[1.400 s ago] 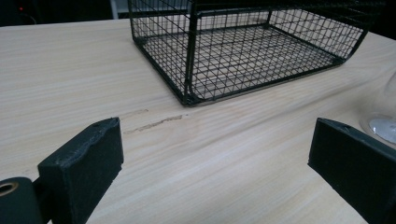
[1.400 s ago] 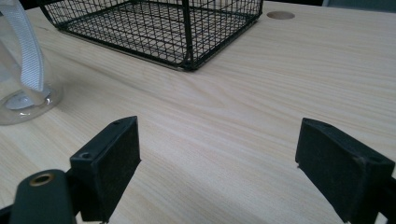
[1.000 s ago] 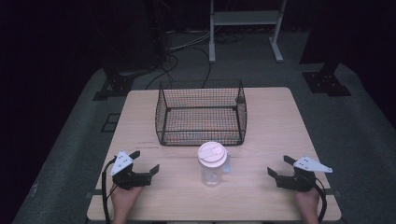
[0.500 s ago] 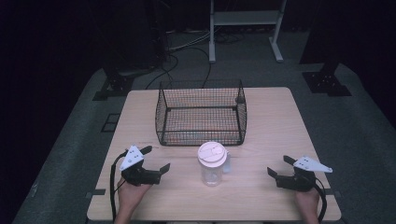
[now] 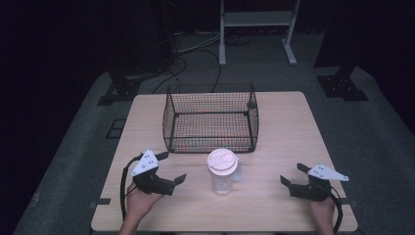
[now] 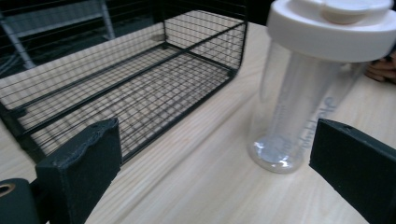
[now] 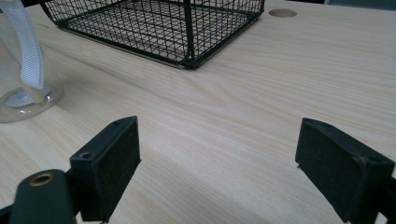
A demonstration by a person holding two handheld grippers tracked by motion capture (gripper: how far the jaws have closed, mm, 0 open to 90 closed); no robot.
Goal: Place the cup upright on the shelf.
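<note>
Your left gripper [image 5: 173, 169] sits near the table's [image 5: 288, 122] near-left edge, jaws spread wide and holding nothing, angled toward the clear bottle [image 5: 222, 172] with its white lid. The bottle stands upright at near centre, just in front of the black wire basket [image 5: 211, 117]. Your right gripper [image 5: 292, 175] rests near-right, jaws wide apart and empty.

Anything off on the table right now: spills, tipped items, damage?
Nothing stands out. The clear bottle stands upright with its white lid on, just in front of the wire basket, which sits square and empty. Left gripper and right gripper are open, holding nothing.
</note>
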